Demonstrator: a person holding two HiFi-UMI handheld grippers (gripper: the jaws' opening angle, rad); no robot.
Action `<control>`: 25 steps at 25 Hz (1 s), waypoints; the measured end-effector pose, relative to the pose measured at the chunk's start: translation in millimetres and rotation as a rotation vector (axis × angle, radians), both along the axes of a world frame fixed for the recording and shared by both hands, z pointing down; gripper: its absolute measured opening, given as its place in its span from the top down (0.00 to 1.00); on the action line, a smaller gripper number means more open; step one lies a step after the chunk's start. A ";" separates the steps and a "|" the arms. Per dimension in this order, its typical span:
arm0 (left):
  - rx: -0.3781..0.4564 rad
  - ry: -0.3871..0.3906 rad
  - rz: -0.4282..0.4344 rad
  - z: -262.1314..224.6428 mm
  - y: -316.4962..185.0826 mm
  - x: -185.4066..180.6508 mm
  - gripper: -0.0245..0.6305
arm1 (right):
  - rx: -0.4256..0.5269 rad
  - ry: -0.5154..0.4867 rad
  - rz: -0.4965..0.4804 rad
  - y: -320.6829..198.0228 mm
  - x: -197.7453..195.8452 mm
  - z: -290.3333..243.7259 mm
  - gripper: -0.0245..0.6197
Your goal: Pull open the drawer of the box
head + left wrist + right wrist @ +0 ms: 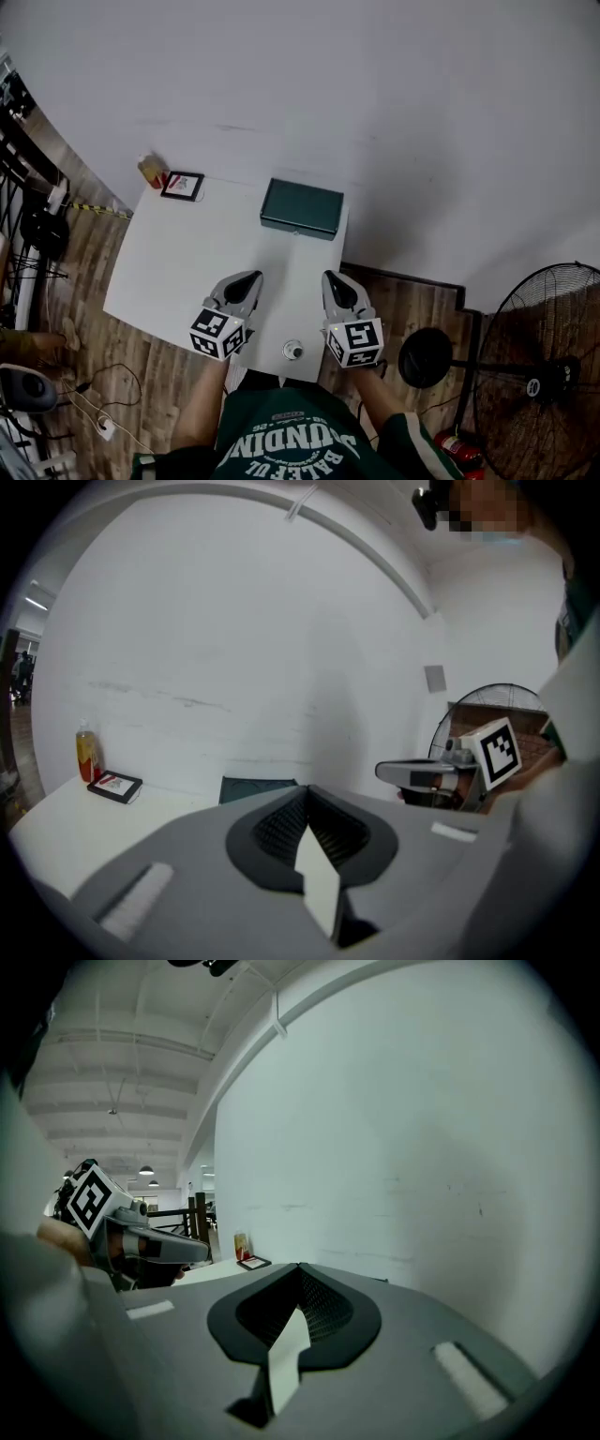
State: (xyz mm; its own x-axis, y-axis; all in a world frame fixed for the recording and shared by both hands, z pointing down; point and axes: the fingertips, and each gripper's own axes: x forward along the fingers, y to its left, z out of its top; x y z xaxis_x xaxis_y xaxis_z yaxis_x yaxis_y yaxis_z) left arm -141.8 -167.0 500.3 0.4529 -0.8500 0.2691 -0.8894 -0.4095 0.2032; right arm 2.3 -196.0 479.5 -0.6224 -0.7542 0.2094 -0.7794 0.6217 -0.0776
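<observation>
box position: green box (302, 208) sits at the far edge of the white table (178, 272), ahead of both grippers, well apart, roughly centred between them; its front faces them
drawer: looks not pulled out
left gripper (251, 277): clenched, jaws together, nothing between, above the table's near part
right gripper (331, 279): clenched, empty, beside the left one
counts: one box, two grippers, one framed picture (182, 185), one bottle (152, 171), one small round object (293, 351), one fan (544, 375)
writing: shirt (281, 450) print upside down, not fully readable; picture print too small
</observation>
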 end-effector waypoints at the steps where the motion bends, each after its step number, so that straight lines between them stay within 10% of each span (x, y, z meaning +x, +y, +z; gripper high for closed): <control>1: -0.005 0.002 0.009 2.4 -7.8 1.2 0.88 | -0.004 0.001 0.009 -5.5 1.1 1.8 0.96; 20: -0.266 0.082 0.080 142.8 -120.9 25.9 0.88 | -0.193 0.031 0.162 -44.6 22.5 85.1 0.96; 25: -0.361 0.139 0.070 171.4 -145.0 33.8 0.71 | -0.214 0.035 0.193 -47.1 28.4 93.7 0.96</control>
